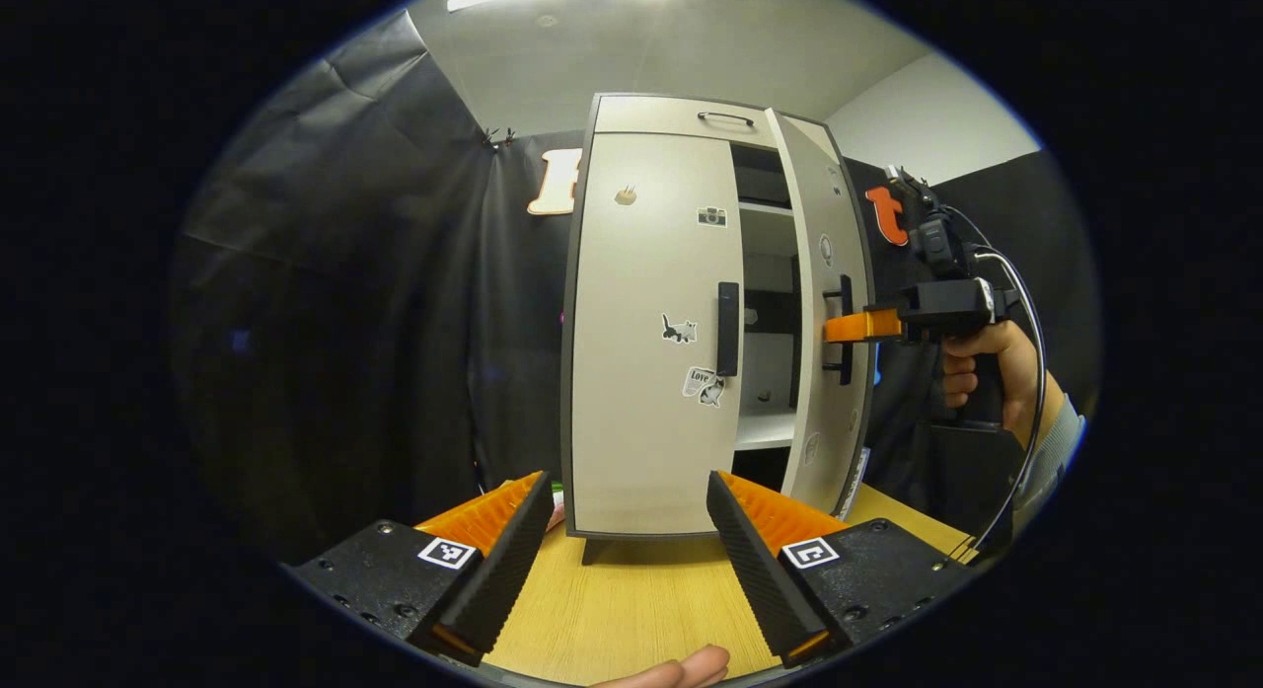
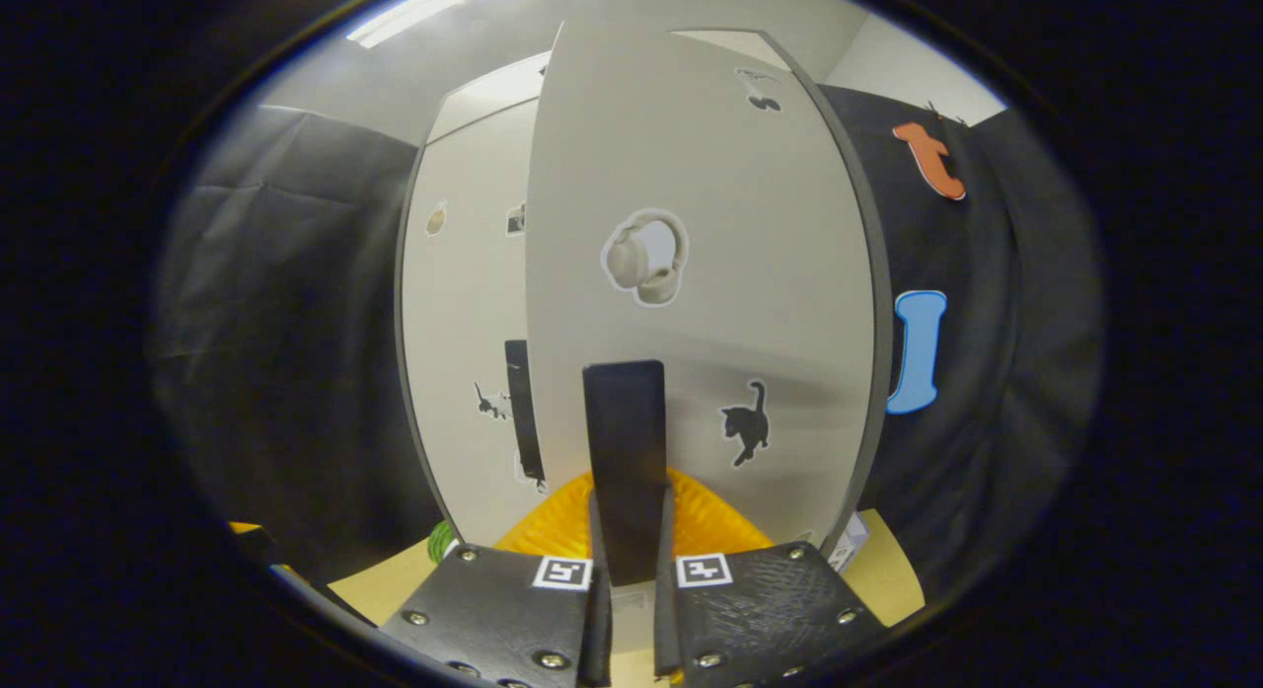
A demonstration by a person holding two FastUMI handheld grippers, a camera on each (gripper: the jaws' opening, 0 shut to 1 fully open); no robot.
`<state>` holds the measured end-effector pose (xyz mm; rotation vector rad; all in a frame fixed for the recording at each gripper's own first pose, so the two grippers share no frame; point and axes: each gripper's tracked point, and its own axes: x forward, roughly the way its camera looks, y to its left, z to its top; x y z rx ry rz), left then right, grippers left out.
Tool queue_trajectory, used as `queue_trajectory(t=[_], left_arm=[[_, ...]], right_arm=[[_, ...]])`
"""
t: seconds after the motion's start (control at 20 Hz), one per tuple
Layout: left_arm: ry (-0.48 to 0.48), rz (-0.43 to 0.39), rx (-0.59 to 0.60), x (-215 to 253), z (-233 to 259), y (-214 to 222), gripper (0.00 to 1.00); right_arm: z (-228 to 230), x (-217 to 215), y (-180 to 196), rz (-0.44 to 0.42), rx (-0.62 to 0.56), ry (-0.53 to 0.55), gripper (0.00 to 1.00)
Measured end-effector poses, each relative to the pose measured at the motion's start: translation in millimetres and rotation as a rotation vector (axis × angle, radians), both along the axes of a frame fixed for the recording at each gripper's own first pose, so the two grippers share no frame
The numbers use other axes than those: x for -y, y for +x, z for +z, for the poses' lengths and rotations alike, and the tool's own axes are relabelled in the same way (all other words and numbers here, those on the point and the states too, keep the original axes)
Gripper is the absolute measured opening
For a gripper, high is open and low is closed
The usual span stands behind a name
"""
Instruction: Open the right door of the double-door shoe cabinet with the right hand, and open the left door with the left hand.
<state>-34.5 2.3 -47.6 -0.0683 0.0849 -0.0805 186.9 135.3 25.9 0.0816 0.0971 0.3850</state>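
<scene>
The pale double-door shoe cabinet (image 1: 651, 273) stands on a wooden table. Its left door (image 1: 646, 372) is closed, and its black handle (image 1: 727, 328) sits at mid height. The right door (image 1: 827, 273) is swung partly outward, so shelves (image 1: 765, 426) show in the gap. My right gripper (image 1: 839, 328), held by a hand (image 1: 987, 357), is at that door's handle. In the right gripper view the gripper (image 2: 627, 530) is shut on the right door's black handle (image 2: 624, 441). My left gripper (image 1: 627, 530) is open in front of the cabinet's base, apart from the left door.
The wooden table (image 1: 631, 599) extends in front of the cabinet. A drawer front with a handle (image 1: 725, 117) tops the cabinet. A fingertip (image 1: 681, 668) shows at the bottom edge. Black cloth walls stand behind and on both sides. A small green thing (image 2: 444, 540) lies by the cabinet's base.
</scene>
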Motion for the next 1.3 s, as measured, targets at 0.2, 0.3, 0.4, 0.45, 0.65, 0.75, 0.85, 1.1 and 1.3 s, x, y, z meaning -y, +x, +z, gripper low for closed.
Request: queue_trajectory(t=[0.2,0.3,0.4,0.45,0.65,0.75,0.85,1.1,1.3], left_arm=[[0.004,-0.002,-0.003,3,-3,-1,0.97],[0.004,-0.007,-0.004,5,-4,-2,0.97],[-0.005,-0.014,-0.001,8,-3,-3,0.97],[-0.007,-0.015,0.000,9,-4,-3,0.97],[-0.020,-0.028,0.000,14,-4,-4,0.97],[-0.018,-0.031,-0.003,14,-5,-2,0.97],[-0.019,-0.033,-0.006,15,-5,-2,0.97],[-0.016,-0.040,-0.006,18,-4,-4,0.97],[-0.028,-0.048,-0.010,28,-5,-2,0.97]], right_arm=[[1,7,-5,0.019,0.004,0.008,0.17],[2,12,-7,0.021,0.005,0.008,0.17],[2,17,-9,0.017,0.009,0.001,0.17],[2,18,-10,0.015,0.010,0.000,0.17],[3,26,-12,0.009,0.013,0.002,0.17],[3,29,-14,0.009,0.013,0.005,0.17],[4,33,-15,0.002,0.014,0.005,0.17],[5,49,-19,-0.035,0.029,0.018,0.16],[5,58,-19,-0.074,0.044,0.023,0.16]])
